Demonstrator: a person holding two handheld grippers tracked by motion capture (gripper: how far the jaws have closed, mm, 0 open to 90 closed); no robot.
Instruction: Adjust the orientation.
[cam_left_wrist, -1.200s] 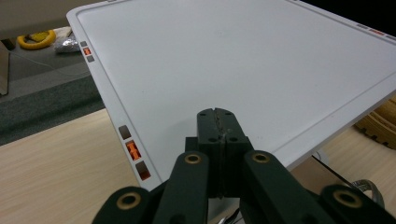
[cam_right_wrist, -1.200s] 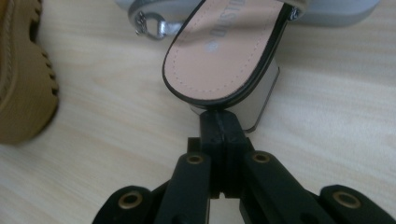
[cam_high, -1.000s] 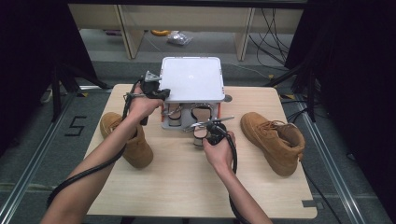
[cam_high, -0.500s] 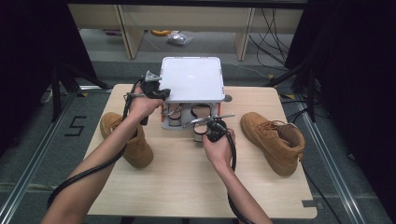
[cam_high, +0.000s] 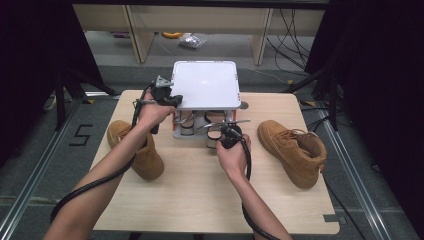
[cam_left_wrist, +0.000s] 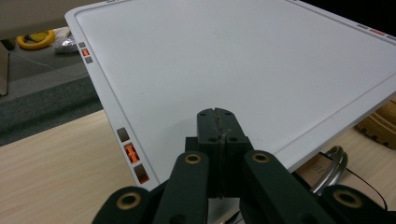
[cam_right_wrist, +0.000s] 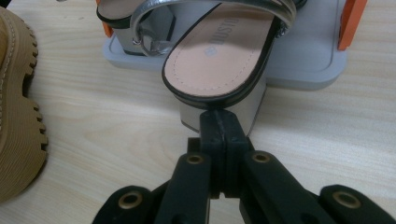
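Just in front of the right hand-held gripper (cam_right_wrist: 218, 122), whose jaws are closed and empty, the sandal (cam_right_wrist: 219, 60) heel points toward it; the left hand-held gripper (cam_left_wrist: 217, 122), also closed, is over the white lid (cam_left_wrist: 224, 65).

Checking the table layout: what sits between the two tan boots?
In the high view, the grey shoe rack with its white top and sandals lies between the left boot and right boot.
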